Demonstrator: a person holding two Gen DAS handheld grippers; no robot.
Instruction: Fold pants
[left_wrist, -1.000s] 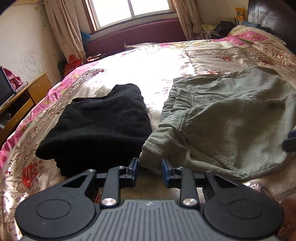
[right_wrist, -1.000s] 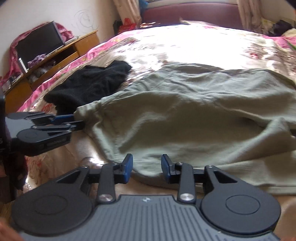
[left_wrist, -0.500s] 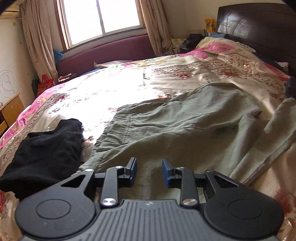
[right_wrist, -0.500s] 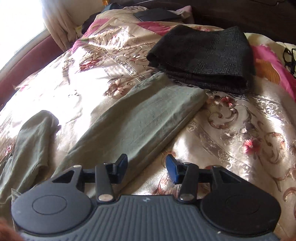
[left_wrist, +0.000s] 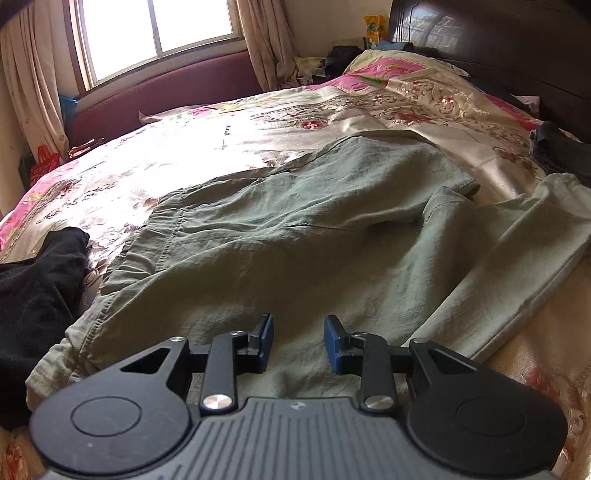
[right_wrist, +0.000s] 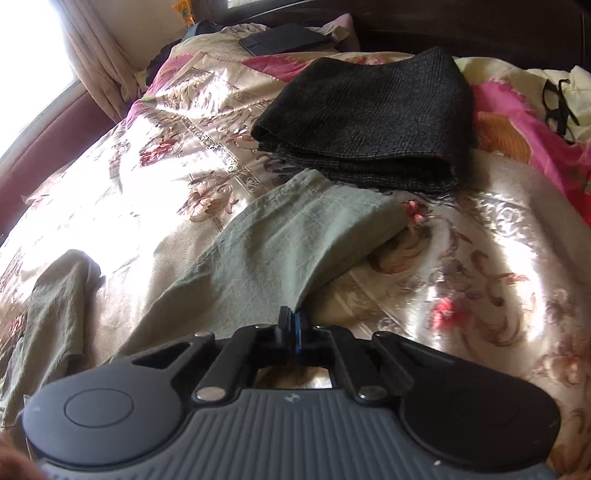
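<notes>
My right gripper (right_wrist: 294, 320) has just snapped closed, pinching the near edge of the green pants (right_wrist: 295, 240) leg at frame centre. My left gripper (left_wrist: 298, 341) stays spread, empty, over the waist area. First fold can start.

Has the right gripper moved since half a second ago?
Yes. The right gripper has edged toward the folded black garment, and its jaws have just closed on the green pant leg's edge.

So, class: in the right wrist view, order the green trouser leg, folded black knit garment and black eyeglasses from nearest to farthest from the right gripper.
1. Green trouser leg, pinched at right gripper.
2. Folded black knit garment, beyond.
3. Black eyeglasses, far right.
</notes>
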